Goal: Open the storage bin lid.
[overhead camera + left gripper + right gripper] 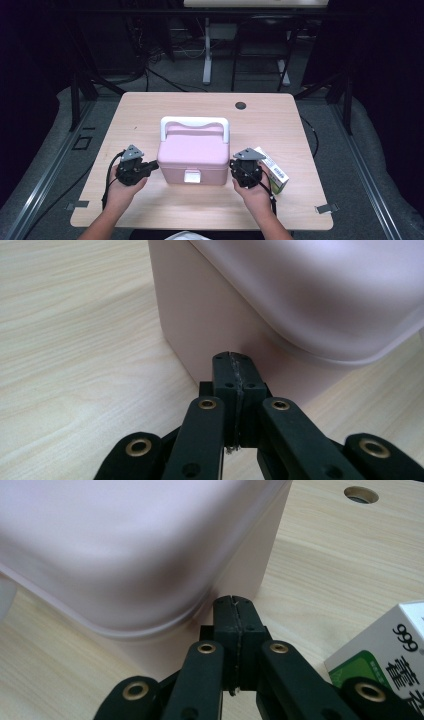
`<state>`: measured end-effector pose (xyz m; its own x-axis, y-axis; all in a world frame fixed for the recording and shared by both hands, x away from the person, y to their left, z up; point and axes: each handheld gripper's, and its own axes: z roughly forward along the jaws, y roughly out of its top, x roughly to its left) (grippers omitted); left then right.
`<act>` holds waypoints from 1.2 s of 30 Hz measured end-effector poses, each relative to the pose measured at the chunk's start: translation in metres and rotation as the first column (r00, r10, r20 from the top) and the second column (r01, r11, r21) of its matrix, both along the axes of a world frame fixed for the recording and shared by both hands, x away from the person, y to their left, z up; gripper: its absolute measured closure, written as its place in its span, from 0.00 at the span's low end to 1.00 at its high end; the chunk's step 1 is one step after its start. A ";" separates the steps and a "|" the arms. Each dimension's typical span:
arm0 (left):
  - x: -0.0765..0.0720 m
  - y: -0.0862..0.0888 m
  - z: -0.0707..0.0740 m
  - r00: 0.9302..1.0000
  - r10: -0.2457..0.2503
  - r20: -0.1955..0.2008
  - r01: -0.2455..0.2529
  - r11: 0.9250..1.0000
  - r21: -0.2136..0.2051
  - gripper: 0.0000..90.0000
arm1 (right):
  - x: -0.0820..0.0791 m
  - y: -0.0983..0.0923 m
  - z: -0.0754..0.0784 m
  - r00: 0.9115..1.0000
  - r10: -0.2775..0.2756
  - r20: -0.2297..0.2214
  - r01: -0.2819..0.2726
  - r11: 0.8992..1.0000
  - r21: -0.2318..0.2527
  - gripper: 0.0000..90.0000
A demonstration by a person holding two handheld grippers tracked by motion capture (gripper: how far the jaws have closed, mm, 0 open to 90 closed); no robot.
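Beside pink box [194, 155], closed tongs [153, 167] near table edge [200, 226]

My high view looks down from above my side; my 2 gripper views sit close, sharing the pink box [194, 155] [280, 305] [125, 550].

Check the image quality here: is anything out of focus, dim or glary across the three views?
High view: table evenly lit, surroundings dark, slightly soft overall. Left gripper view: pink box blurred up close, wood grain sharp, shut left gripper crisp. Right gripper view: box lid out of focus with soft sheen; carton print legible; right gripper sharp.
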<state>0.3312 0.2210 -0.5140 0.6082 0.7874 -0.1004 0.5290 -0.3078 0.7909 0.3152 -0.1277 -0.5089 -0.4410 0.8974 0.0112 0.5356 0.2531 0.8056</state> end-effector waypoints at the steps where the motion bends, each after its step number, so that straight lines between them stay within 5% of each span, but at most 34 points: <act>1: -0.002 0.000 0.000 1.000 -0.004 -0.001 0.004 1.000 -0.001 1.00 | -0.002 0.000 0.000 1.000 0.001 0.002 -0.001 1.000 -0.002 1.00; 21: -0.033 -0.004 0.000 0.999 -0.054 0.005 0.054 0.999 0.007 1.00 | -0.031 -0.009 0.000 1.000 0.013 0.005 -0.013 1.000 -0.009 1.00; 36: -0.044 -0.002 0.000 0.998 -0.066 -0.002 0.066 0.998 -0.006 1.00 | -0.037 -0.010 0.000 1.000 0.019 -0.001 -0.019 1.000 -0.003 1.00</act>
<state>0.2877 0.2190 -0.5144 0.6587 0.7448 -0.1065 0.5093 -0.3372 0.7918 0.2786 -0.1379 -0.5086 -0.4581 0.8888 0.0094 0.5316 0.2655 0.8043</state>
